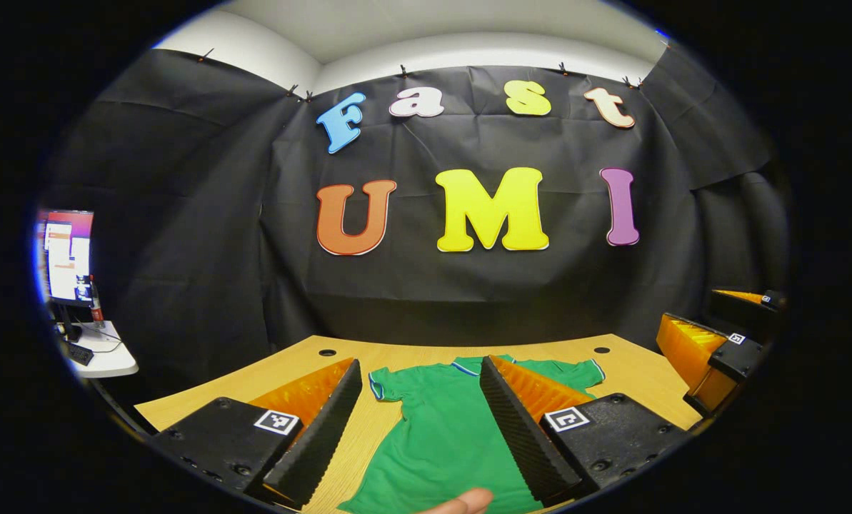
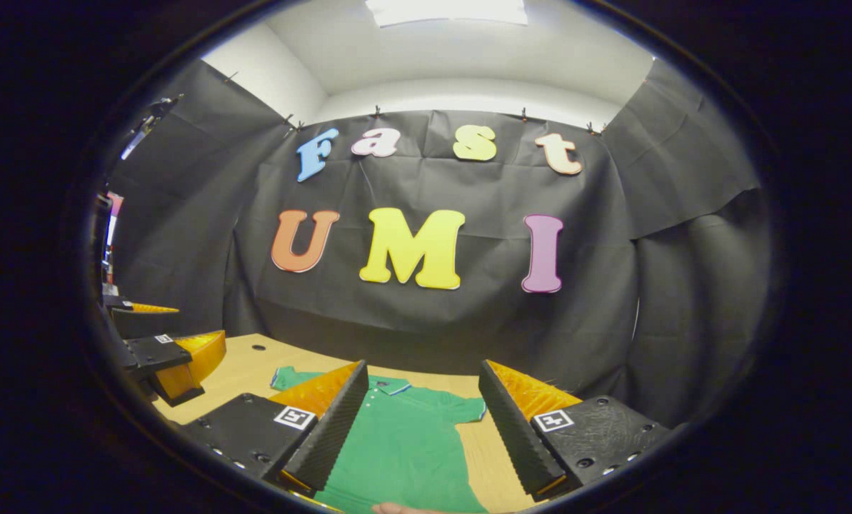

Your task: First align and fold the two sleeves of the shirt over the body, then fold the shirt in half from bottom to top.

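Green shirt (image 1: 443, 435) lies flat ahead below both wide-open, empty jaws, collar far; my left gripper (image 1: 415, 428) nearer its left sleeve (image 1: 386, 385).

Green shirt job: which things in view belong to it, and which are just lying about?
For the job:
- green short-sleeved polo shirt, spread flat
- wooden table under it
- left gripper, open
- right gripper, open

Lying about:
- computer monitor
- small white side table
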Demonstrator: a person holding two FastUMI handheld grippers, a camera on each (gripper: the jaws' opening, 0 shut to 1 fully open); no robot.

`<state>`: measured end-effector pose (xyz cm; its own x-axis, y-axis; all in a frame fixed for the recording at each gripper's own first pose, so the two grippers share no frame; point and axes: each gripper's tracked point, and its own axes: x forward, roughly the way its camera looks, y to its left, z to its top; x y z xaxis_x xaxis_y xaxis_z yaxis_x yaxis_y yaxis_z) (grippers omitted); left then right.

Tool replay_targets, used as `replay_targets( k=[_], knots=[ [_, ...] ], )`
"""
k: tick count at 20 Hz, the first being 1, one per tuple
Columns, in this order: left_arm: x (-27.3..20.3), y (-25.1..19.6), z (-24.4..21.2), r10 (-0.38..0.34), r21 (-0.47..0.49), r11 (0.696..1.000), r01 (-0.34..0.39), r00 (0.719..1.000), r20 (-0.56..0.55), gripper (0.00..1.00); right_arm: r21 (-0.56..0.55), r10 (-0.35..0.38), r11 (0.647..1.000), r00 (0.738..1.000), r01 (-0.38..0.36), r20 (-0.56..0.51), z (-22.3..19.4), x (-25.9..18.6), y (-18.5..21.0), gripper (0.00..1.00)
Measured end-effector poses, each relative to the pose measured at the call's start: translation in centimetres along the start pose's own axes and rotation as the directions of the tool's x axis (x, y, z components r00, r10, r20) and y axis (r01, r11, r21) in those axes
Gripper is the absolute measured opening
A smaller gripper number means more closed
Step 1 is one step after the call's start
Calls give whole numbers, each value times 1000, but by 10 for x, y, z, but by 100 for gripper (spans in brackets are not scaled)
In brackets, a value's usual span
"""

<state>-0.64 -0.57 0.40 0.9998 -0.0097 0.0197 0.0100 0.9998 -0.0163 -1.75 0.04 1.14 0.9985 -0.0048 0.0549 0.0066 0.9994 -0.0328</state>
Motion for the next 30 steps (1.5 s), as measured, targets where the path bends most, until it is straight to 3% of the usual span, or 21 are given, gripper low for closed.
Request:
replay_targets(
  k=[9, 15, 20, 25, 28, 30],
  knots=[
    [0, -5, -2, -18, 0, 1000, 18, 1000, -8, 100, 42, 11, 999, 998, -8, -67, -5, 10, -4, 95],
    [2, -4, -6, -25, -4, 1000, 25, 1000, -15, 100, 55, 33, 998, 990, -25, -135, -12, 41, -5, 95],
    [9, 0, -14, -14, -8, 1000, 14, 999, -37, 100, 43, 7, 999, 985, 0, -174, -12, 117, -26, 97],
    [18, 6, -25, 4, 4, 1000, -4, 999, -52, 100, -52, -103, 994, 967, 93, -232, -38, 224, -69, 97],
    [29, 8, -37, 18, 32, 999, -16, 998, -67, 100, -73, -131, 991, 932, 113, -337, -89, 278, -94, 97],
    [38, 4, -47, 10, 36, 999, -7, 997, -82, 100, -94, -163, 986, 893, 136, -419, -127, 302, -116, 95]
  ],
)
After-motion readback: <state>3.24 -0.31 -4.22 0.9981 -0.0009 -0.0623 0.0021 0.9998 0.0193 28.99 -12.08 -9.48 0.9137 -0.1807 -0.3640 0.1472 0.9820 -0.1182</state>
